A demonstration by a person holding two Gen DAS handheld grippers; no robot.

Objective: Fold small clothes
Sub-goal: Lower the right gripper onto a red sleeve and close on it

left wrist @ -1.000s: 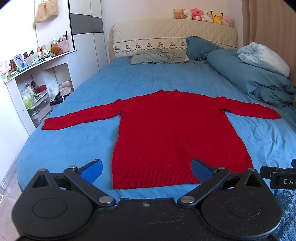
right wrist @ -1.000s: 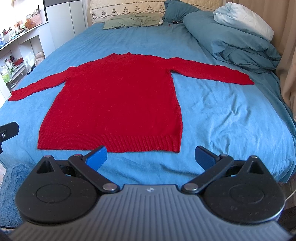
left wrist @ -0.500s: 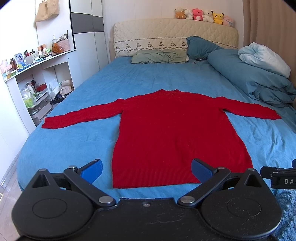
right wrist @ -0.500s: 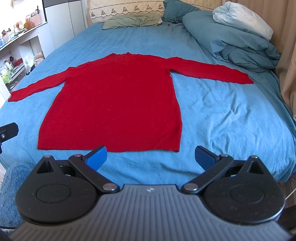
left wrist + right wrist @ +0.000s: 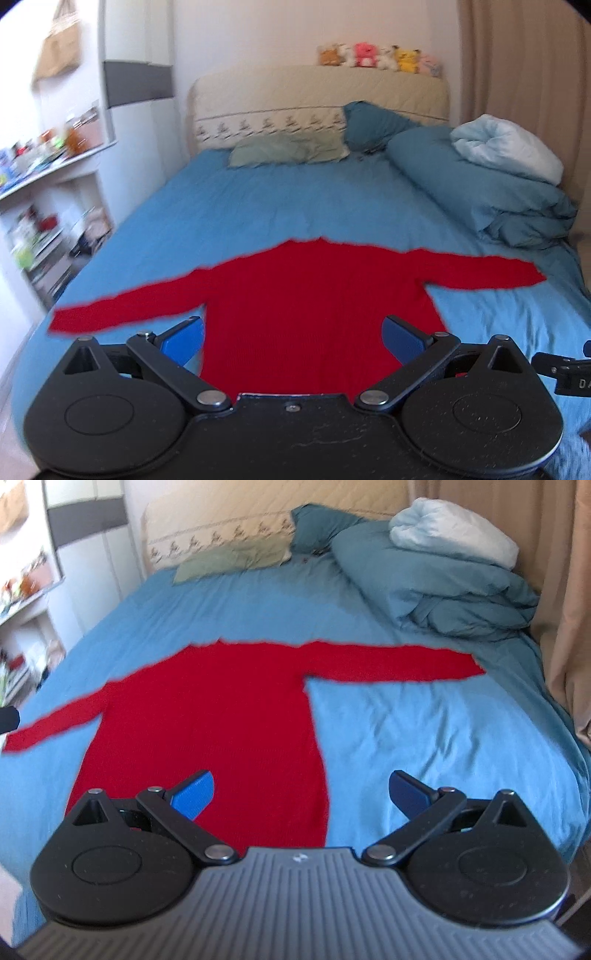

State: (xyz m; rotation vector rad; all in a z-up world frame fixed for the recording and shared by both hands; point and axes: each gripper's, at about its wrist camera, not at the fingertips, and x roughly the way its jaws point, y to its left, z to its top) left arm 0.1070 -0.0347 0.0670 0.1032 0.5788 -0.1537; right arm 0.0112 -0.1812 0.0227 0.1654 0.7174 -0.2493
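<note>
The bed [image 5: 280,206] fills the room, its blue sheet pulled fairly smooth, with a heaped duvet [image 5: 491,192] along the right side and pillows [image 5: 288,149] up by the headboard. Spread flat on the near half of the sheet lies the red sweater [image 5: 314,295], hem toward the foot of the bed where the person stands, neck pointing to the headboard, so its long axis runs straight away from both tools. The two sleeves stick out sideways, almost square to the body.

From the right wrist camera the right sleeve [image 5: 395,662] reaches toward the duvet side, well ahead of and a little right of the right gripper [image 5: 301,794], whose fingers are spread wide with nothing between them; the body's right edge falls between them. The left sleeve [image 5: 125,312] trails toward the shelving side, its cuff just ahead and left of the left gripper [image 5: 291,338], also released and empty, hovering over the lower body of the sweater.

Both views are smeared, so the knit's detail is lost. My guess is that a sleeve fold comes first; each gripper sits nearer its own sleeve, and the left looks the closer of the two to its cuff
</note>
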